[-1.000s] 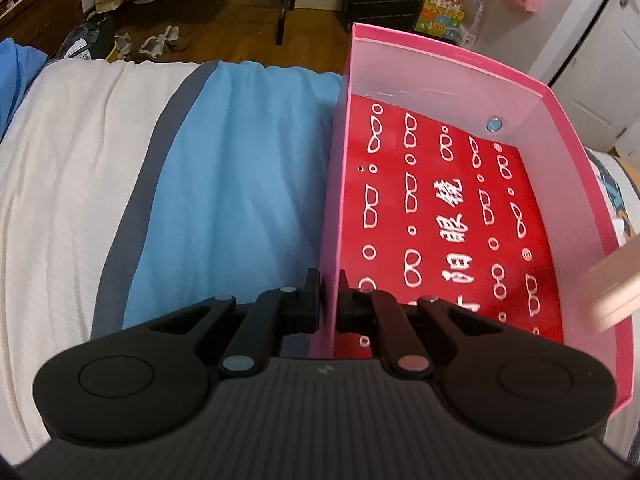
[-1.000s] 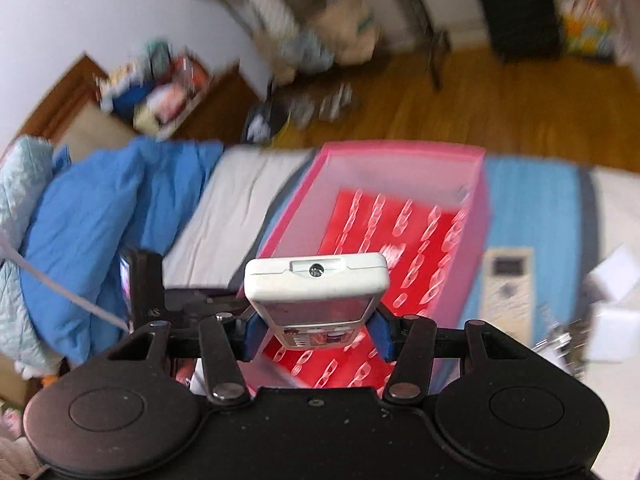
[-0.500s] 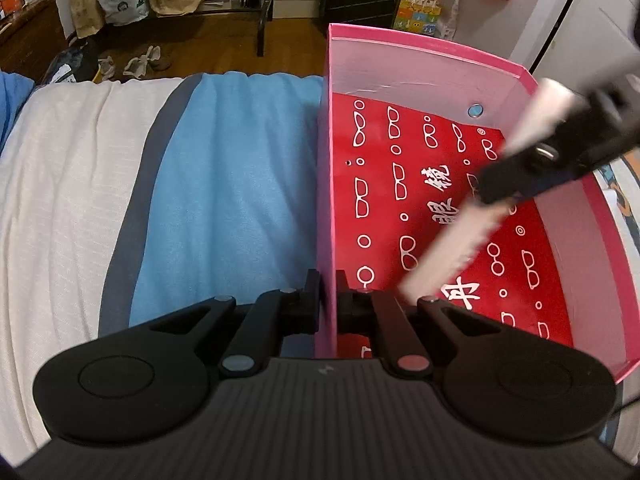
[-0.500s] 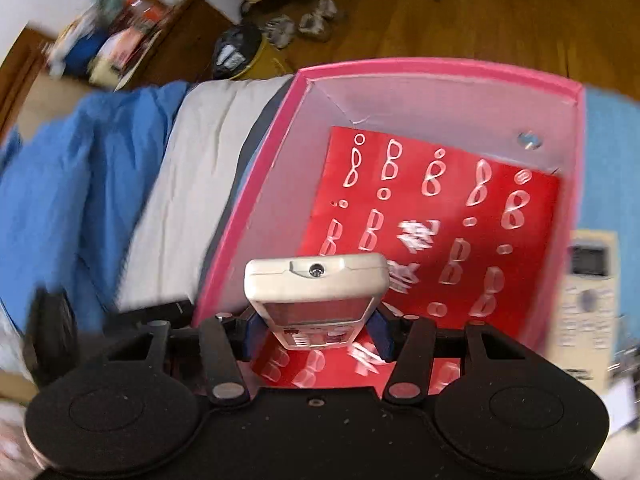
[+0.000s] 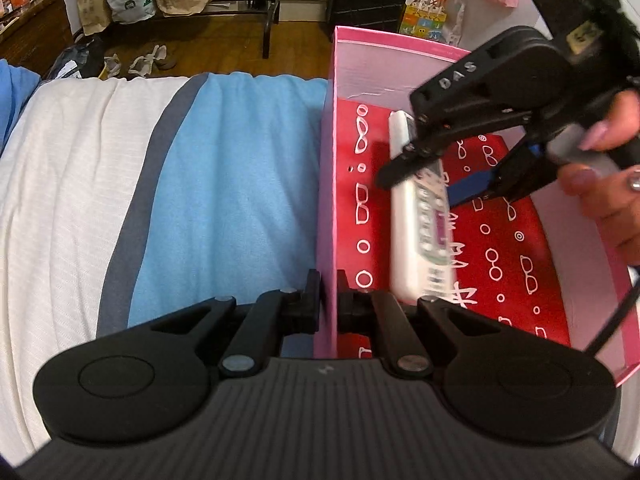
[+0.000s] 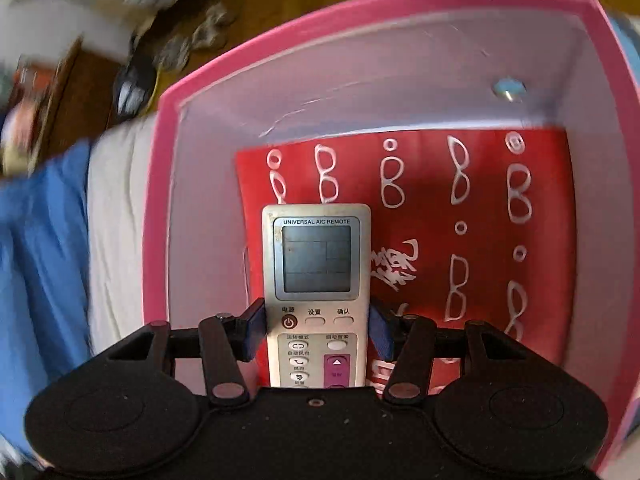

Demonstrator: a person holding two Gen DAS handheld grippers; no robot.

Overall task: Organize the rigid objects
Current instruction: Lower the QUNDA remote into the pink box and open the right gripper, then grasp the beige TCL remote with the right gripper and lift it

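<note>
The box [image 5: 326, 184] sits on the bed [image 5: 224, 184], its left wall between the left gripper's [image 5: 329, 300] fingers. The A/C remote [image 6: 316, 292] lies inside on the box floor, near that left wall, between the right gripper's [image 6: 316, 334] fingers.

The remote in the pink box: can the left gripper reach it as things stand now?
Probably not: the left gripper is shut on the box wall, and the right gripper straddles the remote.

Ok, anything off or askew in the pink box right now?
Nothing stands out. The white remote lies face up on the red liner inside the pink box, roughly parallel to its wall. The right gripper brackets it; the left gripper clamps the box wall.
</note>
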